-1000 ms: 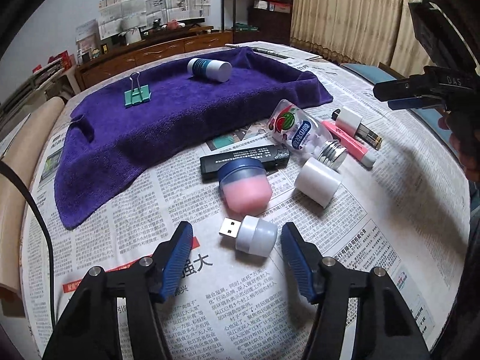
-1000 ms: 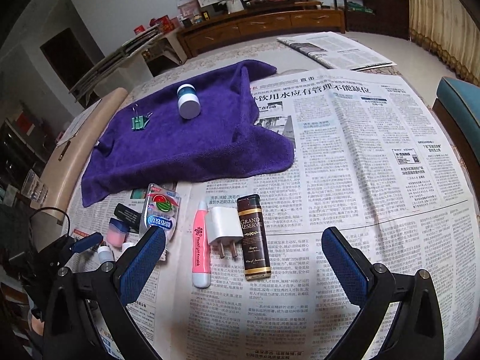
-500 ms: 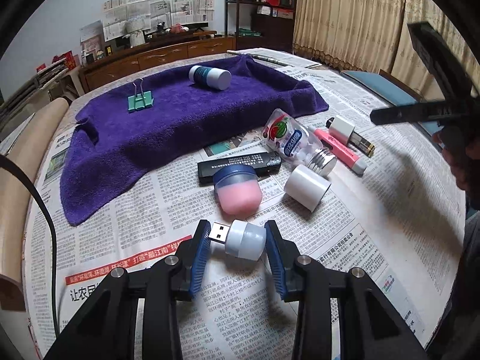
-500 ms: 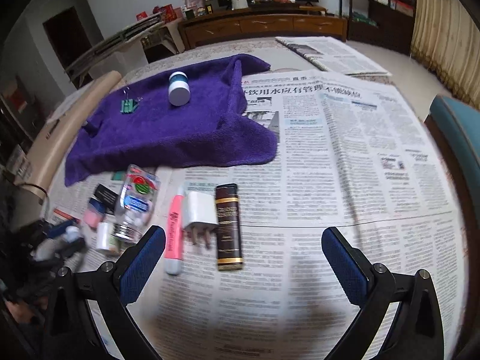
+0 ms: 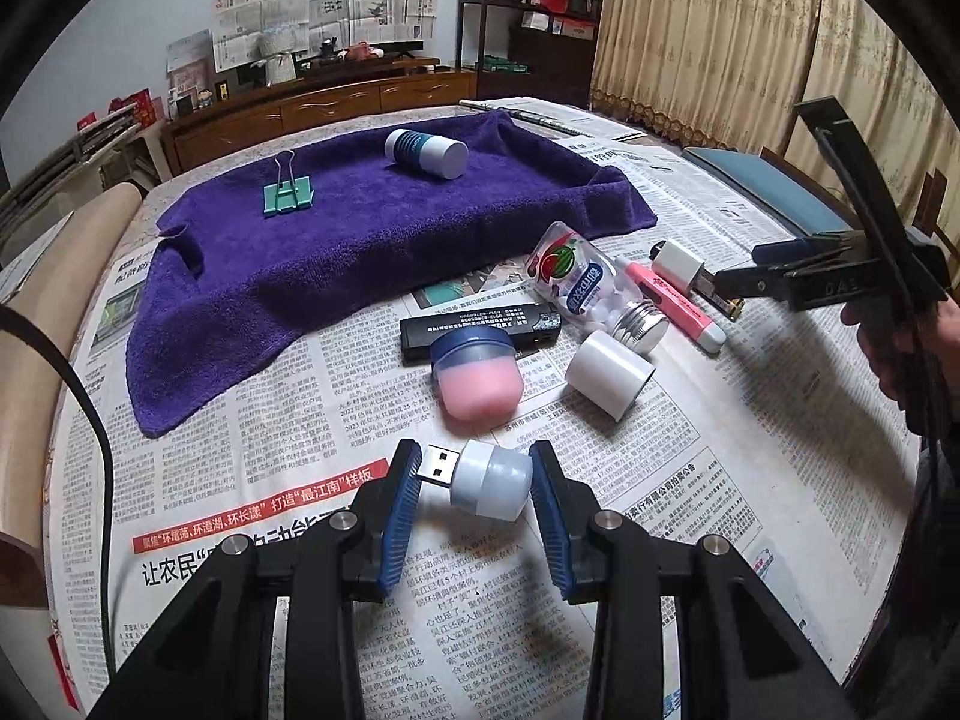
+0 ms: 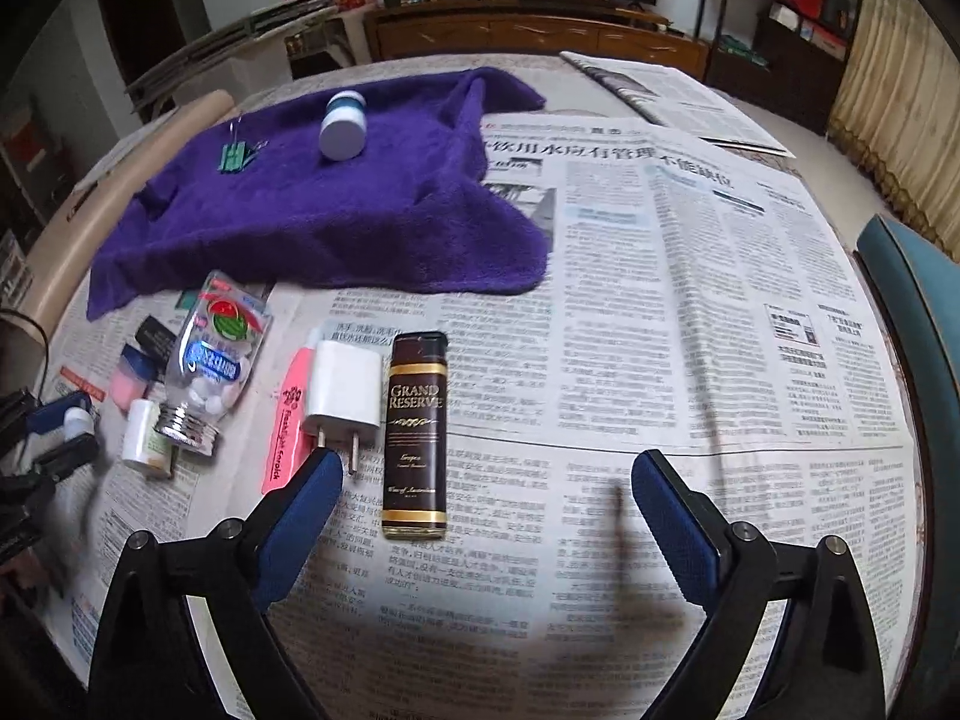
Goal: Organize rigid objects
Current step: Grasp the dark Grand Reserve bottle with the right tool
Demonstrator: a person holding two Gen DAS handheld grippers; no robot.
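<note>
The left gripper (image 5: 474, 480) is seen low over the newspaper-covered desk (image 5: 252, 444), and its blue-padded fingers (image 5: 401, 510) are closed on a small white USB night light (image 5: 480, 477); the plug end is pressed against the left pad and the domed end against the right pad. Whether the light is lifted clear of the paper cannot be told.

Just beyond it a pink jar with a blue lid (image 5: 474, 372) is laid on its side, with a white cylinder (image 5: 609, 375) beside it to the right. Behind the jar a black flat stick (image 5: 480, 327) is set, and a clear candy bottle with a silver cap (image 5: 591, 294) is tipped over next to it. Further right, a pink marker (image 5: 672, 300) and a white charger plug (image 5: 678, 261) are lined up.

A purple towel (image 5: 372, 240) is spread across the far part of the desk. On it a green binder clip (image 5: 288, 195) and a white-and-teal bottle (image 5: 426, 153), lying on its side, are placed well apart.

The right gripper (image 6: 486, 480) is held above the paper with its fingers (image 6: 675, 528) spread wide and nothing between them. A dark brown lighter (image 6: 416, 438) is seen just ahead, nearer the left finger, with the charger plug touching its side.
</note>
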